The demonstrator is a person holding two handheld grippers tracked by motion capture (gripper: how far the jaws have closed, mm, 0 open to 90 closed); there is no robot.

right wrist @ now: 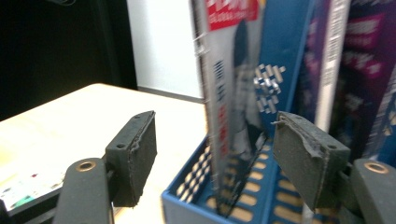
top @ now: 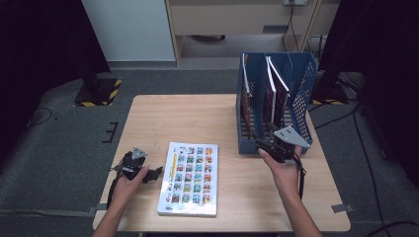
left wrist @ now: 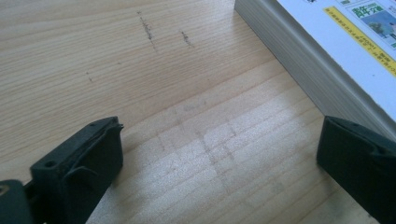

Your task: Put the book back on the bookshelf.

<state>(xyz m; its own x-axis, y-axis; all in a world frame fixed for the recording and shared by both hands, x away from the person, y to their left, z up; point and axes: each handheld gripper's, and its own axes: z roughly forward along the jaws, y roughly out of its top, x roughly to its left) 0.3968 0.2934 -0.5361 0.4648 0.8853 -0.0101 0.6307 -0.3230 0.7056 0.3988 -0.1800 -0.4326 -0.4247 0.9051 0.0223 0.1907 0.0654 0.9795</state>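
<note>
Right hand-held gripper (top: 268, 146) released, jaws apart at blue file rack (top: 301, 79) front, thin magazine (right wrist: 229, 116) standing between them untouched. Left hand-held gripper (top: 148, 174) released on tabletop (top: 197, 113), beside thick catalogue (top: 190, 177).

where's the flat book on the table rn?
High view: the book lies flat on the table, front-centre, just right of the left gripper, left of the blue file rack.

Book (left wrist: 336, 51) cut off by right edge in left gripper view — rack's (right wrist: 280, 42) books blurred, titles unreadable.
</note>
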